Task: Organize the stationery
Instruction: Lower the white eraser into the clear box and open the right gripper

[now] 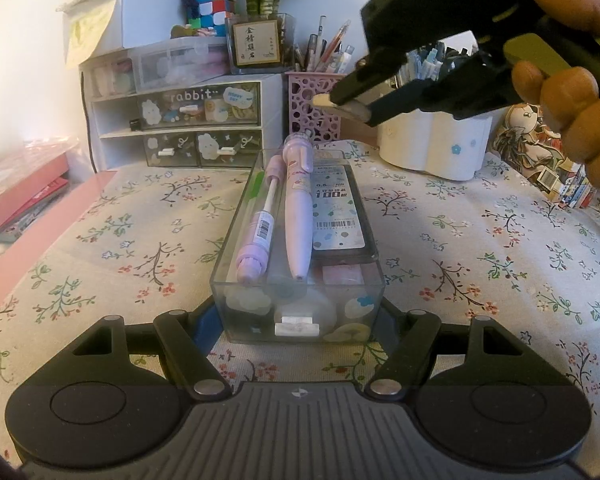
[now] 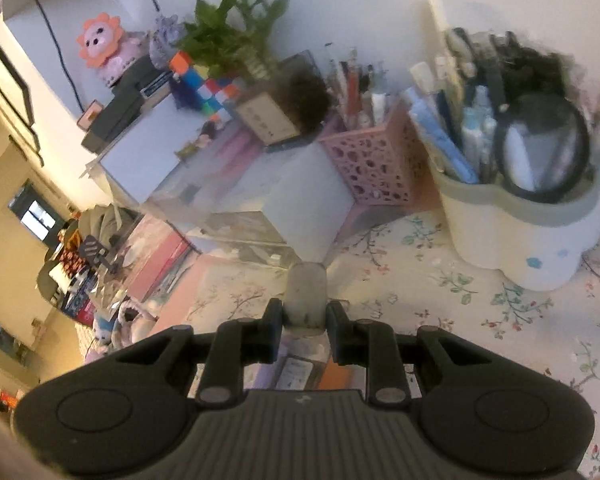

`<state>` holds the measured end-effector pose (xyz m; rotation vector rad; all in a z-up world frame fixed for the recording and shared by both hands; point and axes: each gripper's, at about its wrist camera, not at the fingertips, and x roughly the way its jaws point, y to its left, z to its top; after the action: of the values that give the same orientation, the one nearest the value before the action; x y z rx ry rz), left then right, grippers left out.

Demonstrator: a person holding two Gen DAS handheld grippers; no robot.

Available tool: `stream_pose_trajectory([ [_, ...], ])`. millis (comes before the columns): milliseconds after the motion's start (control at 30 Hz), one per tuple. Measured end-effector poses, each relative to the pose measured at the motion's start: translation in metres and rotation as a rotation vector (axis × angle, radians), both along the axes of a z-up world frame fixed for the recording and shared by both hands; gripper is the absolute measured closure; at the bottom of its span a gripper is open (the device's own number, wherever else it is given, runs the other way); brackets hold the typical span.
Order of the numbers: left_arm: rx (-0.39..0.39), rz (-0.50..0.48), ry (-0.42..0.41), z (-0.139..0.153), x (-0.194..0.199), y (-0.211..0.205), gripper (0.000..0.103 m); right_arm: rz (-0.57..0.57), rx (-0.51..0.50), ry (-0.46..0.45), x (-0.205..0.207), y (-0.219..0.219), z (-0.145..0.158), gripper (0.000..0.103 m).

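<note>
Your left gripper [image 1: 300, 312] clamped on the clear plastic drawer box [image 1: 300, 264] of pens, your right gripper [image 2: 303, 320] pinching a grubby off-white eraser [image 2: 305, 296] above the floral tablecloth [image 1: 480, 248].

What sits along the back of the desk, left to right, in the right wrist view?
Lion toy → puzzle cube → framed plaque → pink perforated pen holder → white pen pot.

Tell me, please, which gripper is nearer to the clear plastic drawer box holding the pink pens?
Left. The left gripper clamps the clear plastic drawer box at its near end; the right gripper hangs above its far end, holding a small eraser.
</note>
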<state>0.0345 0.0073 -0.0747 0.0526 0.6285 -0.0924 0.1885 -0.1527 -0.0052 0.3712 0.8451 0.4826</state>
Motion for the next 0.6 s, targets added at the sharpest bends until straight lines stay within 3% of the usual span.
stream_pose_trajectory([
  [333, 0.000, 0.000, 0.000, 0.000, 0.000, 0.000, 0.031, 0.089, 0.026, 0.068, 0.023, 0.009, 0.001, 0.079],
  [600, 0.000, 0.000, 0.000, 0.000, 0.000, -0.001, 0.031, 0.068, 0.049, 0.115, 0.034, 0.006, -0.003, 0.079],
])
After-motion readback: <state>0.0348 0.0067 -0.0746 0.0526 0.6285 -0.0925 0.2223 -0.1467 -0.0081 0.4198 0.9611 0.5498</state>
